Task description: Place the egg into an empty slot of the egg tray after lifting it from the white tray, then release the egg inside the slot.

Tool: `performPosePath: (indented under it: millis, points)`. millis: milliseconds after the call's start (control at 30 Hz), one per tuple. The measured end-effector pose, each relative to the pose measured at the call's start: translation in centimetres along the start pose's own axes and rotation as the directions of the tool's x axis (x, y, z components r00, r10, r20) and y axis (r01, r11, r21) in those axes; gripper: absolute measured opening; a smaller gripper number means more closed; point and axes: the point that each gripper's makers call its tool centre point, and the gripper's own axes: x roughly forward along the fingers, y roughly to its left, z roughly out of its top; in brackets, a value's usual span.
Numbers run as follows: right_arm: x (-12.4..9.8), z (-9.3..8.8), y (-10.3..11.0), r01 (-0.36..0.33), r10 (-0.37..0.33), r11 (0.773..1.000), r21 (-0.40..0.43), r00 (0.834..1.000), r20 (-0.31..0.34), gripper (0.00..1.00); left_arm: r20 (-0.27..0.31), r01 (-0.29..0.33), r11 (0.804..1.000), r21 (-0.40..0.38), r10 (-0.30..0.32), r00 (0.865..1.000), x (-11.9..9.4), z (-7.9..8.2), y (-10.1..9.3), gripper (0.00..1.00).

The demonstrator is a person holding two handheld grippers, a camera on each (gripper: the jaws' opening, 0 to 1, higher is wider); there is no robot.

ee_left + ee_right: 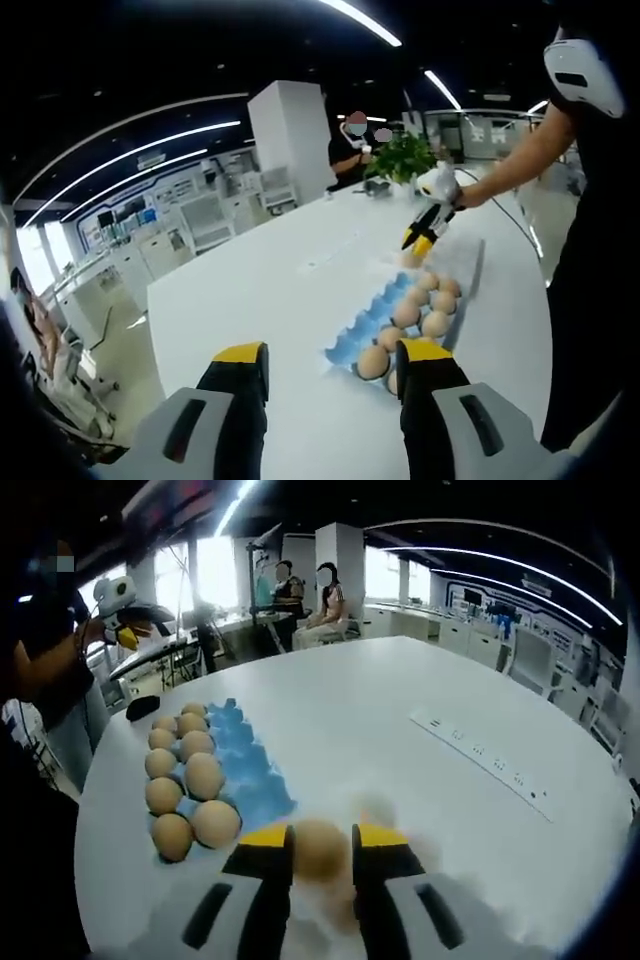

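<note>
A broad white oval table (270,290) is seen in both views, with wide bare surface on the side away from the person and a curved edge close behind the blue moulded egg tray (245,770). In the left gripper view the blue tray (375,320) lies lengthwise near the table's edge, and beyond it a pale white tray (462,255) is made out, with the right gripper (425,235) lowered at it from the person's arm; what it holds cannot be told there. The left gripper (330,365) is shown with its yellow-tipped jaws apart, nothing between them. In the right gripper view the right gripper (320,845) is seen clamped on a brown egg (318,852), held just beside the near end of the blue tray, where empty slots are visible next to the rows of brown eggs (180,780). A long white power strip (480,760) lies well apart across the open table
</note>
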Motion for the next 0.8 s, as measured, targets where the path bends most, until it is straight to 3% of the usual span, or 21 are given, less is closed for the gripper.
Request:
performPosePath:
  millis: [67,133,233,400,667,800]
  points:
    - [0.2,-0.8,0.6,-0.021,0.020,0.999,-0.029,0.999,-0.044,0.23,-0.002,-0.001,1.000,0.001,0.001,1.000,-0.1,0.0,0.0,0.51]
    - [0.4,-1.2,0.4,-0.015,0.009,0.995,-0.100,0.998,-0.059,0.26,-0.002,-0.001,1.000,0.001,0.001,1.000,-0.1,0.0,0.1,0.51]
    - [0.6,-1.6,0.5,-0.026,0.014,0.990,-0.142,0.997,-0.079,0.27,-0.005,-0.002,1.000,0.003,0.002,1.000,0.0,0.0,0.0,0.51]
    - [0.9,-1.7,0.2,-0.053,0.044,0.995,-0.087,0.994,-0.099,0.27,-0.002,-0.006,1.000,0.001,0.006,1.000,0.1,0.0,0.2,0.50]
    - [1.1,-1.7,0.4,-0.089,0.078,0.990,-0.114,0.992,-0.097,0.28,-0.005,-0.009,1.000,0.004,0.009,1.000,0.1,0.0,0.4,0.50]
    - [1.3,-1.7,0.4,-0.114,0.098,0.988,-0.106,0.984,-0.150,0.28,-0.006,-0.012,1.000,0.007,0.012,1.000,0.1,0.1,0.5,0.49]
